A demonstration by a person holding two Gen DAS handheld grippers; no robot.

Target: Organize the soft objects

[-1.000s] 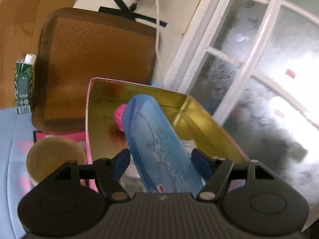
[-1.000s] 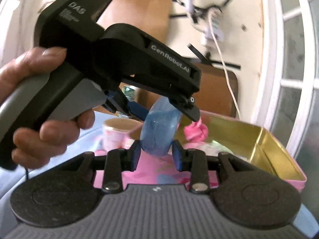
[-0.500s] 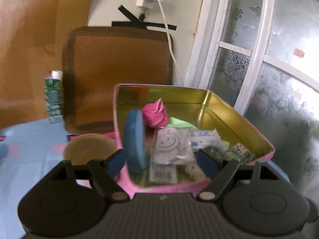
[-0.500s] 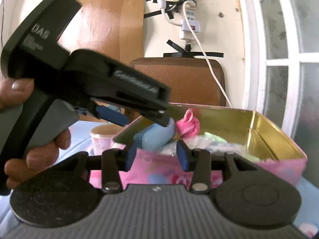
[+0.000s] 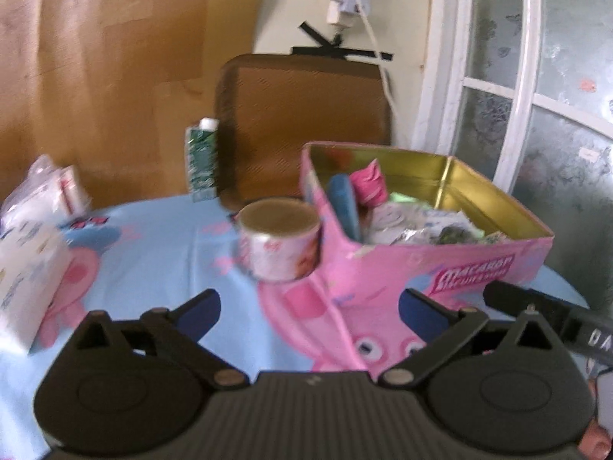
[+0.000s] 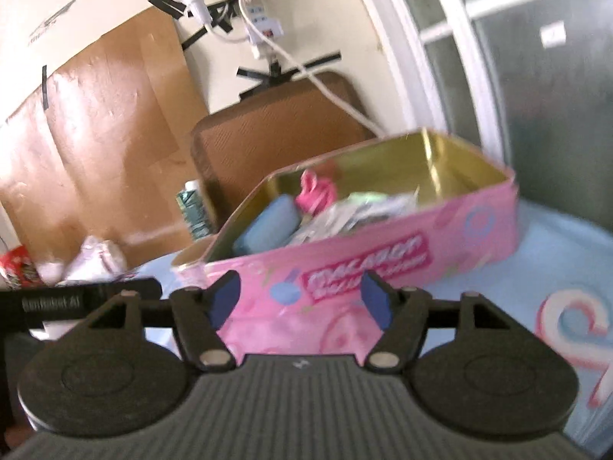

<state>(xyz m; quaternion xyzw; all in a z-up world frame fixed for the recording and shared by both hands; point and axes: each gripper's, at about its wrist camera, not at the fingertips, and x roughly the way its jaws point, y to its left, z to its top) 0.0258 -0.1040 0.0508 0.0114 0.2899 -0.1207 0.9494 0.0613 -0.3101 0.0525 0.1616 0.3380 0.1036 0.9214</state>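
Note:
A pink tin box (image 5: 440, 264) (image 6: 383, 253) with a gold inside stands on the blue patterned tablecloth. In it lie a blue soft pack (image 5: 345, 207) (image 6: 268, 230) leaning at its left wall, a pink crumpled item (image 5: 369, 186) (image 6: 316, 193) and several small packets. My left gripper (image 5: 310, 308) hangs in front of the box, jaws opening, nothing between them. My right gripper (image 6: 300, 299) is also in front of the box, jaws opening and empty. Part of the right tool (image 5: 551, 318) shows at the left view's right edge.
A round tin (image 5: 279, 243) stands just left of the box. White tissue packs (image 5: 30, 264) and a bagged white bundle (image 5: 42, 195) lie at the left. A green carton (image 5: 201, 161) and a brown cushion (image 5: 302, 122) stand against the back wall, with a window on the right.
Both grippers let go of the blue soft pack, which now rests in the box. Both pulled back from the box and their jaws widened; the right one rolled.

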